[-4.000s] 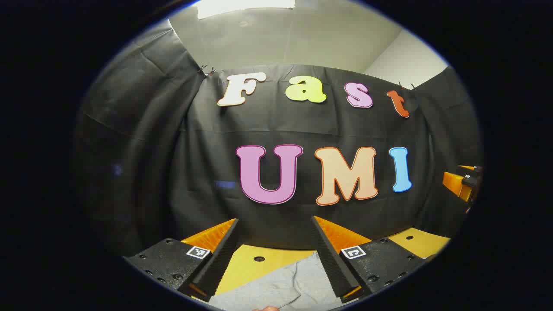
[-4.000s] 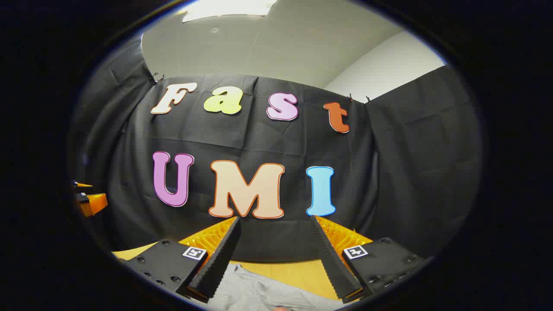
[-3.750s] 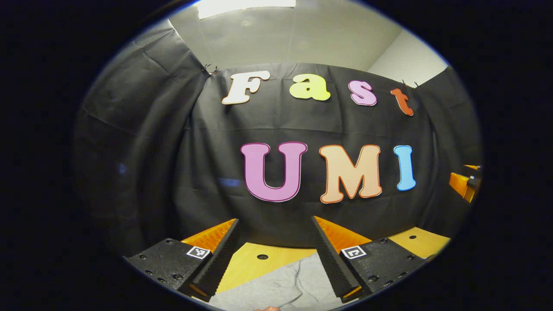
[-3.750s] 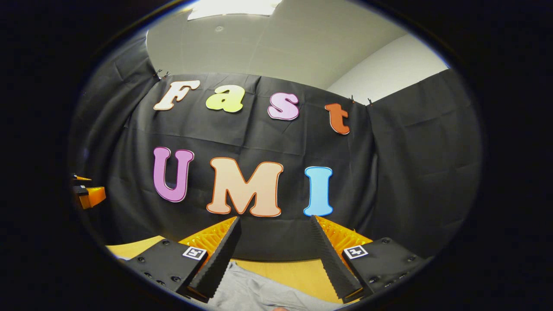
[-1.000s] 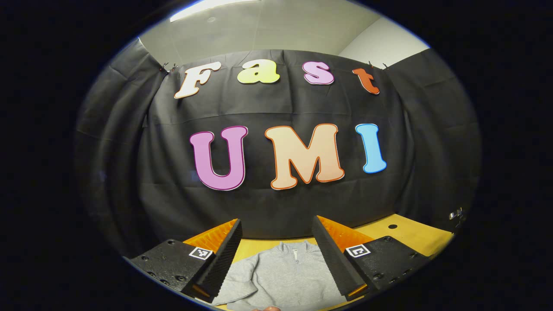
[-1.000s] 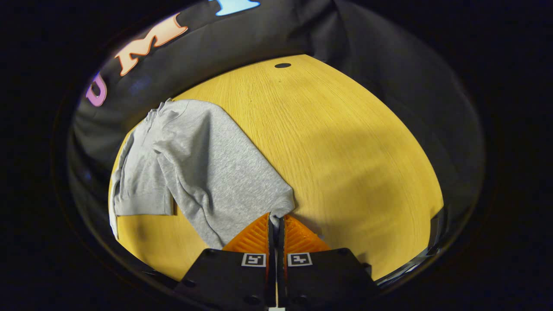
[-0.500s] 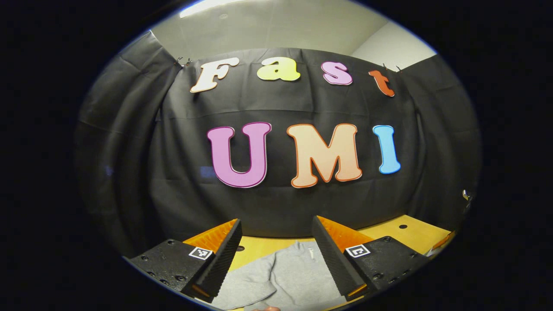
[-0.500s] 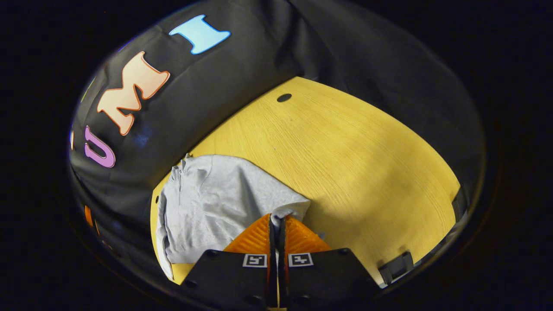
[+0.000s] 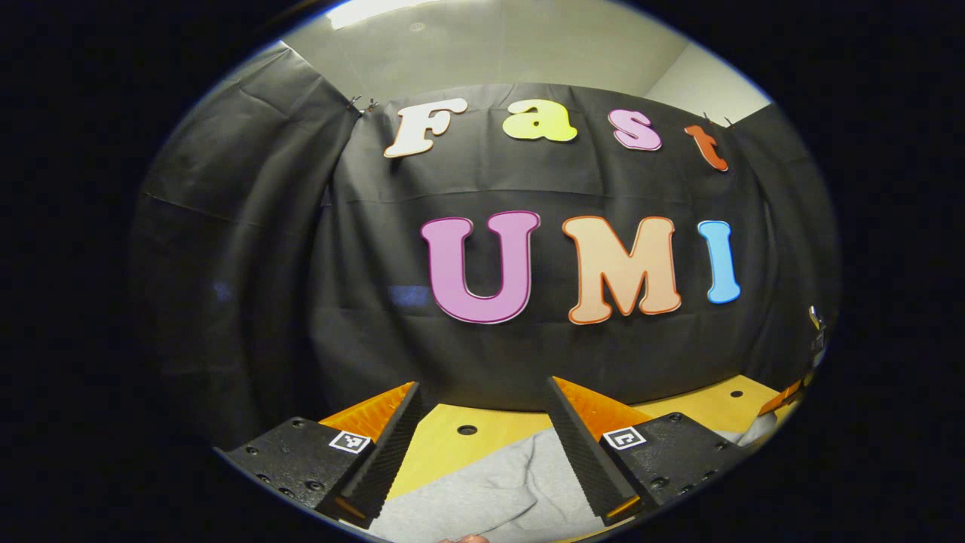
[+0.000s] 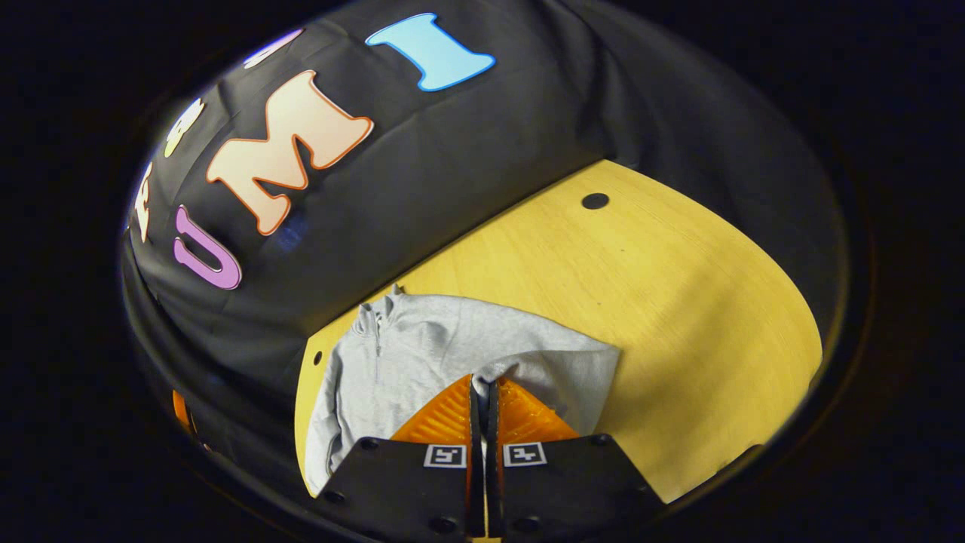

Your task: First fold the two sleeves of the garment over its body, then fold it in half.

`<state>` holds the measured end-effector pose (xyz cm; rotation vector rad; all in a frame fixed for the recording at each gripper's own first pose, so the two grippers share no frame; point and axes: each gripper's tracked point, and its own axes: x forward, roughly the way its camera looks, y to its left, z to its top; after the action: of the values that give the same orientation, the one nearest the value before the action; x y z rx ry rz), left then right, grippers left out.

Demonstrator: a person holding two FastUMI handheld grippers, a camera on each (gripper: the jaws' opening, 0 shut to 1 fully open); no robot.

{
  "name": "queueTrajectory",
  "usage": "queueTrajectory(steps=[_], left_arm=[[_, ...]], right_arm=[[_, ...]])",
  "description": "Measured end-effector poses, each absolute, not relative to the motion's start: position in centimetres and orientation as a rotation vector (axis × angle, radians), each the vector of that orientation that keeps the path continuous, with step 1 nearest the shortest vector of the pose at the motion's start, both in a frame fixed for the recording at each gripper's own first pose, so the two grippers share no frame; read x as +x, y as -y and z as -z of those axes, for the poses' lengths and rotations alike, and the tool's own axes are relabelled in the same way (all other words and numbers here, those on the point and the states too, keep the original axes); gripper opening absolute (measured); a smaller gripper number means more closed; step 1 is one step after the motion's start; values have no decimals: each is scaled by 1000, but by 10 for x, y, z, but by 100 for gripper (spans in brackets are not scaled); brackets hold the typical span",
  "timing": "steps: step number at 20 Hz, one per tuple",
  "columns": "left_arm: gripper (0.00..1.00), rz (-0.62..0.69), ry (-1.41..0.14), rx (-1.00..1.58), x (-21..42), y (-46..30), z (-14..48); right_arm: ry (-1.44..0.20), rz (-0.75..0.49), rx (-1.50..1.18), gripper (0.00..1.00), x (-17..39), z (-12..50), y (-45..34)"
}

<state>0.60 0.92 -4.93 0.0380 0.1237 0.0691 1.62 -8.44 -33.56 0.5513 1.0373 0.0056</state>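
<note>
Right tongs (image 10: 482,388) pinched together on grey garment (image 10: 422,354) sleeve, lifted over body. Left tongs (image 9: 482,437) spread apart above garment on yellow table (image 10: 678,317).

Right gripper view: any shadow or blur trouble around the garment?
Right gripper view: sharp; the right tongs pinch the grey garment, and a soft shadow falls on the wooden table beside the lifted cloth. Left gripper view: sharp, strong fisheye bending; left tongs open above the garment.

wall: black cloth (image 9: 249,249) | ceiling: pale, lit panel (image 9: 362,11) | table: yellow wood (image 10: 678,302)
</note>
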Motion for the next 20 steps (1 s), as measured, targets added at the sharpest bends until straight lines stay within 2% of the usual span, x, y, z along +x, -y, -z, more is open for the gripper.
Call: queueTrajectory(steps=[6,7,8,13,14,19,20], left_arm=[[95,-163,-118,48,-6,-62,44],[99,-180,-120,48,-9,-72,44],[96,-196,-121,48,-12,-82,44],[95,-271,-128,54,-27,-124,46],[100,-283,-130,54,-30,-131,47],[100,-328,-138,53,-40,-162,51],[95,-338,-139,56,-43,-169,52]], right_arm=[[-1010,-101,538,4,59,327,13],[-1008,-120,534,4,64,327,-1],[-1002,-137,529,4,71,324,-15],[-984,-223,482,4,93,323,-87],[-982,-239,485,4,97,322,-102],[-991,-298,446,1,110,331,-167],[-1001,-309,430,4,110,334,-179]])
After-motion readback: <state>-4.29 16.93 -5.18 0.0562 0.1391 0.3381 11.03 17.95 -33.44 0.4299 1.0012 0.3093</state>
